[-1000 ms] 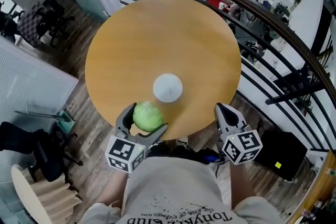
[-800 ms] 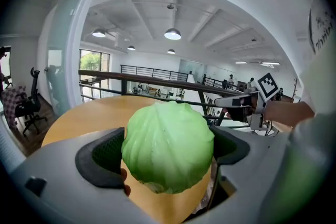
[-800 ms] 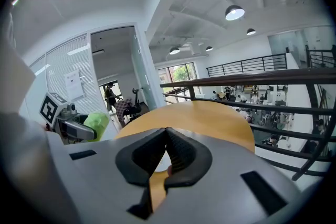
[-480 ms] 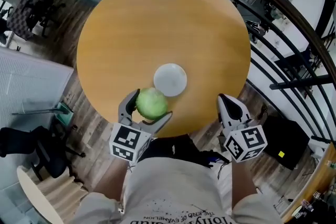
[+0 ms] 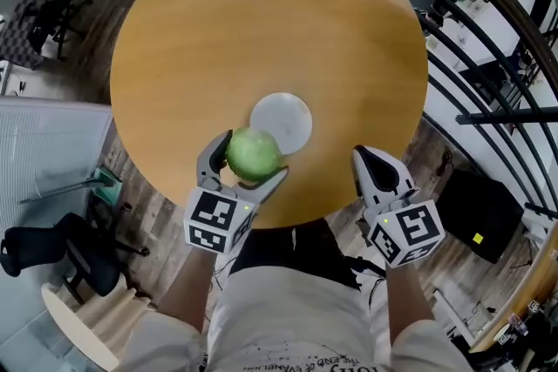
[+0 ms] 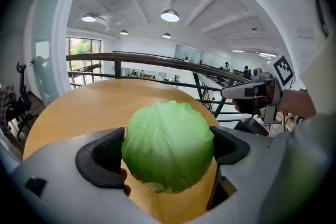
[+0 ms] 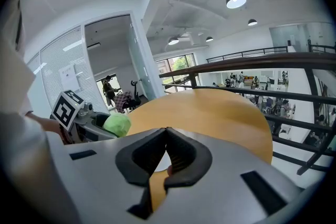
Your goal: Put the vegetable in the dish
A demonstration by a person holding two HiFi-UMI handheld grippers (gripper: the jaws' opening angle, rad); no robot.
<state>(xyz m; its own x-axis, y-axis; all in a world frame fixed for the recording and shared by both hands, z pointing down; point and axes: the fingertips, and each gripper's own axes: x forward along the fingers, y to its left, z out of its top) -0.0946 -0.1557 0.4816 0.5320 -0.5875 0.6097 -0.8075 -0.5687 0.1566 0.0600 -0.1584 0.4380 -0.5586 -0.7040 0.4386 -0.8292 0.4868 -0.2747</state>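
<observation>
A round green cabbage (image 5: 254, 154) sits clamped between the jaws of my left gripper (image 5: 245, 161), held above the near edge of the round wooden table (image 5: 261, 22). In the left gripper view the cabbage (image 6: 169, 146) fills the space between both pads. A small white dish (image 5: 284, 120) rests on the table just beyond and right of the cabbage, its near-left rim partly hidden by it. My right gripper (image 5: 377, 168) hovers at the table's near right edge, its jaws shut with nothing between them (image 7: 166, 148). The cabbage (image 7: 116, 124) also shows at the left of the right gripper view.
A dark curved railing (image 5: 488, 4) runs behind and right of the table, with a drop to a lower floor beyond it. Black office chairs (image 5: 52, 248) stand on the wooden floor at left. The person's torso in a light shirt (image 5: 296, 318) fills the bottom.
The left gripper with the cabbage has moved forward toward the white dish, now overlapping its near-left rim. The right gripper stays at the table's edge, still shut.
</observation>
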